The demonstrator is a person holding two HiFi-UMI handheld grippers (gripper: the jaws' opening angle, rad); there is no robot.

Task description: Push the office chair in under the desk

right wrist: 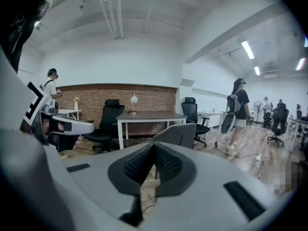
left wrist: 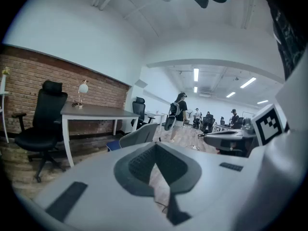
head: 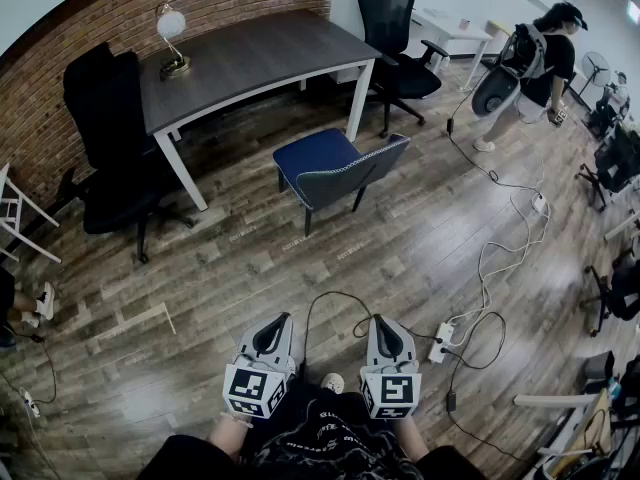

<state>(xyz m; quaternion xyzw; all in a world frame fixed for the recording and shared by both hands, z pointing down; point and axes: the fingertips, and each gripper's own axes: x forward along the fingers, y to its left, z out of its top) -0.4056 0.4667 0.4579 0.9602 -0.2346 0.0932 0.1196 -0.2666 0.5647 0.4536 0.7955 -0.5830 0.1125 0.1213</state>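
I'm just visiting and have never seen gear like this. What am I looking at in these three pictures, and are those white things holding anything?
No robot here: a person holds a two-jaw gripper in each hand. The head view comes from a camera on the person's head, looking down at the left gripper and right gripper. The other two views come from cameras riding on each gripper, looking along its jaws. Both pairs of jaws are shut and hold nothing. Ahead stands a blue-seated chair, apart from the desk, which carries a lamp. Cables lie on the wooden floor, and another person stands at the right.
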